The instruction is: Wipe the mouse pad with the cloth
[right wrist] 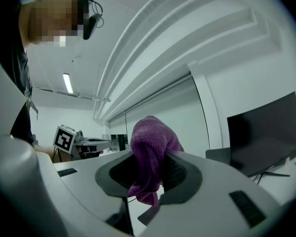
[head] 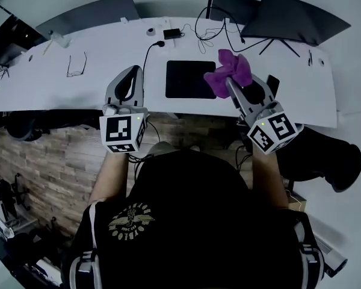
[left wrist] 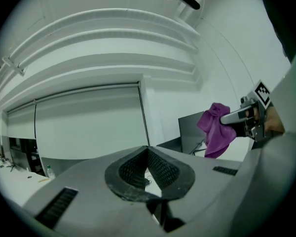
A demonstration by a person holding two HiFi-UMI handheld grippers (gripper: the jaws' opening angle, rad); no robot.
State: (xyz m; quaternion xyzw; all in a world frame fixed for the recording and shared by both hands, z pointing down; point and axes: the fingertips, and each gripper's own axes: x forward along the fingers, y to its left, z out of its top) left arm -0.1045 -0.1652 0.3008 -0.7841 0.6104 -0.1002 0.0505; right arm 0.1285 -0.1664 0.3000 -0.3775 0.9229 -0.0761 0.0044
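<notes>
Between the jaws of the right gripper (right wrist: 148,171) a bunched purple cloth (right wrist: 150,144) is pinched, fuzzy and limp. Just left of that gripper, the flat black mouse pad (head: 189,79) lies on the smooth white desk (head: 60,92). Wiping looks not yet begun; the next move is probably to lower the cloth onto the pad. Further left, the left gripper (head: 134,71) is closed on nothing.

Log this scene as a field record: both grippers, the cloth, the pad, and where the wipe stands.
left gripper: shut, empty, raised near the desk's front edge
right gripper: shut on cloth
cloth: purple, bunched, hanging from the jaws by the pad's right edge
pad: black, flat on the desk, mid-desk
desk: white; glasses lie at its left
wipe: cloth looks lifted off the pad; contact not visible
</notes>
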